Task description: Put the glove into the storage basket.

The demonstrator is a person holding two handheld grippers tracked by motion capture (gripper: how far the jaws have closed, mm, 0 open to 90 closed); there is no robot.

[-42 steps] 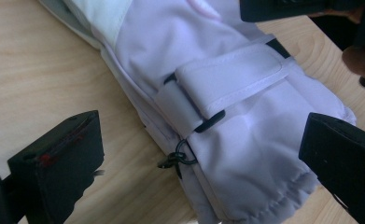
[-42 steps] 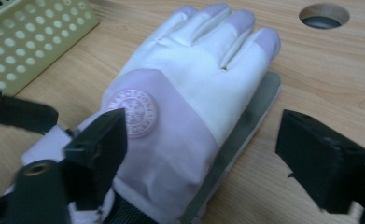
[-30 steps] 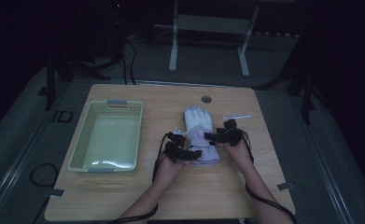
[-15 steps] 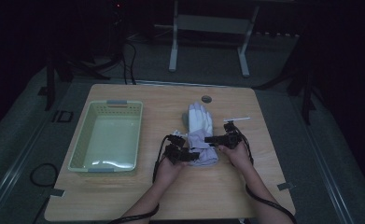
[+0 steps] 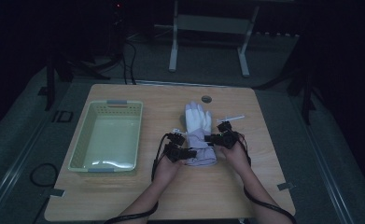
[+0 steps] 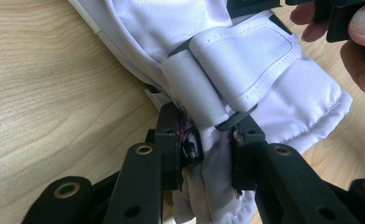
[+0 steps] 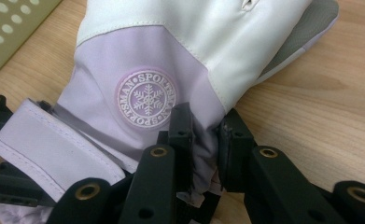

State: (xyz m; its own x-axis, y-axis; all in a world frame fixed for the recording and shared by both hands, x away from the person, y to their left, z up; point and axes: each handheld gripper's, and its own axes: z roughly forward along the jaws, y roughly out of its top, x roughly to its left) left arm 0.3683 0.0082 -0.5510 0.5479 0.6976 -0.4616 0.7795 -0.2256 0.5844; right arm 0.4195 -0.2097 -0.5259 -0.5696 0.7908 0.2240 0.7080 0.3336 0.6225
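Both pairs of black jaws had just closed and pinched the cuff of the white glove (image 5: 199, 135) lying mid-table right of the green basket (image 5: 108, 136), left gripper (image 5: 189, 152) and right gripper (image 5: 213, 138) facing inward from either side, forearms reaching up from the near edge.

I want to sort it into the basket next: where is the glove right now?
In the high view the glove lies on the table right of the green basket, its cuff pinched between the left claw and the right claw.
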